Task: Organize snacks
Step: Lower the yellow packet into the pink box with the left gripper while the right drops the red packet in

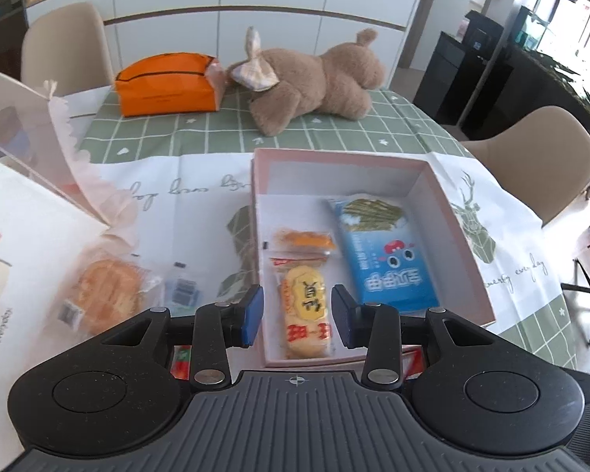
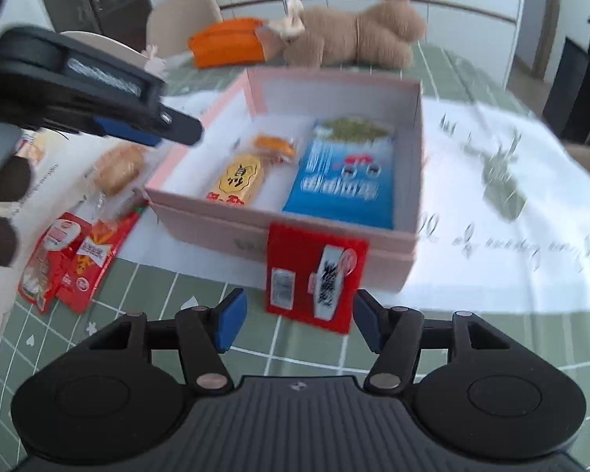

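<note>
Three snack packs lie in the pink cardboard box (image 1: 458, 236): a blue pouch (image 1: 385, 255) with a cartoon crab face and green strips printed on it, a yellow rice-cracker pack (image 1: 306, 308) with red and black Chinese characters that we cannot read with certainty, and a small orange-filled clear wrapper (image 1: 303, 239) just beyond the cracker. The box is white inside and sits on a white cloth runner (image 1: 185, 192) bearing a green geometric deer head and looping script, of which we make out "every day". We see our left gripper (image 1: 297, 316) hanging above the near end of the box, its blue pads apart with nothing between them, the cracker pack lying below in the box. Our right gripper (image 2: 299, 320) is likewise spread wide; a red sachet (image 2: 314, 275) with a white barcode label and a white panel of black characters stands against the box's near wall between the pads, but neither pad touches it. To the left of the box, on the green checked tablecloth (image 2: 216, 299), lie more red sachets (image 2: 74, 255) and a wrapped round pastry (image 2: 118, 169). At the far side of the table rest a brown plush toy (image 1: 314, 82) and an orange pouch (image 1: 167, 84).
</note>
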`<act>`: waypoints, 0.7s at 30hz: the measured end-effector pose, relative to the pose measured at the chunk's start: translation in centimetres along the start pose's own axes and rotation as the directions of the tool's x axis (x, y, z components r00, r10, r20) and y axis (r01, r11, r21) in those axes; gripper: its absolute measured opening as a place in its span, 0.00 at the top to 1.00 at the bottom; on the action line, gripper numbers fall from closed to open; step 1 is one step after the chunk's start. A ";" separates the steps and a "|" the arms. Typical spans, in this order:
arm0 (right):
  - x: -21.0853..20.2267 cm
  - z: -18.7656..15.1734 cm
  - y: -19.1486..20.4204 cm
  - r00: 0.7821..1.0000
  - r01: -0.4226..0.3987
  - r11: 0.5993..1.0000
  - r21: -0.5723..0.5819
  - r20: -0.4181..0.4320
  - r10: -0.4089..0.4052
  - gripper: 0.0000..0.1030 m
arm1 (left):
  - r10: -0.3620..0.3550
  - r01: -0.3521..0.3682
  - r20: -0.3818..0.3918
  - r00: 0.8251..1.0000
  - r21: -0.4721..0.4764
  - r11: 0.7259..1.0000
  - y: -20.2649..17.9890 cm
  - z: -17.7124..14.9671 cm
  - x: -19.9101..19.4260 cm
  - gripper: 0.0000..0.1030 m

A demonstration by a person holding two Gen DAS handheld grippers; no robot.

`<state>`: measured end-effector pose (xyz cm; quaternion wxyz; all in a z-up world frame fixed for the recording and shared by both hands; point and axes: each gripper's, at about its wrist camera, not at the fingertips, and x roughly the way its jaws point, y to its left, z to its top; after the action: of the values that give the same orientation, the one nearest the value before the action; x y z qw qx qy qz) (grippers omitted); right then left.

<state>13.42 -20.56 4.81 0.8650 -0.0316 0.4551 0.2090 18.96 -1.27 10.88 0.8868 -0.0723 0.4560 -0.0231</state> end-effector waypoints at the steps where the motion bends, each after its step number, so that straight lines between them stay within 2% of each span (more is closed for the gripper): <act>1: 0.7 0.0 0.1 1.000 0.004 1.000 0.011 -0.004 -0.004 0.41 | 0.002 -0.002 0.011 1.000 -0.011 1.000 0.4 -0.2 -0.3 0.59; 6: 3.3 0.5 0.7 0.996 0.085 0.996 0.028 0.017 -0.086 0.40 | 0.037 -0.035 0.029 0.999 -0.050 0.998 2.4 -1.6 -1.6 0.59; 8: 3.8 0.6 0.5 0.997 0.075 0.997 0.028 -0.010 -0.075 0.45 | 0.056 -0.055 0.011 0.998 -0.041 0.998 2.8 -2.3 -1.7 0.59; 10: 3.5 0.5 0.8 0.996 0.076 0.997 -0.019 -0.040 -0.077 0.53 | 0.067 -0.067 -0.011 0.998 -0.025 0.997 3.1 -3.0 -1.7 0.59; 12: 2.8 0.4 0.8 0.996 0.044 0.999 -0.032 -0.070 -0.046 0.56 | 0.066 -0.066 -0.025 0.997 -0.013 0.998 3.4 -3.7 -1.8 0.59; 15: 1.0 0.4 1.0 0.998 0.019 0.998 -0.055 -0.066 -0.023 0.58 | 0.056 -0.057 -0.047 0.997 -0.015 0.998 4.0 -4.8 -1.9 0.59; 21: -3.8 2.9 1.5 0.999 -0.040 0.997 -0.062 0.031 0.042 0.58 | -0.024 0.021 -0.112 0.993 -0.026 0.999 4.1 -7.8 -1.7 0.59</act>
<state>13.13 -19.76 9.76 0.8665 -0.0456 0.4349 0.2410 11.52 2.15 7.18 0.8585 -0.0870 0.5045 -0.0315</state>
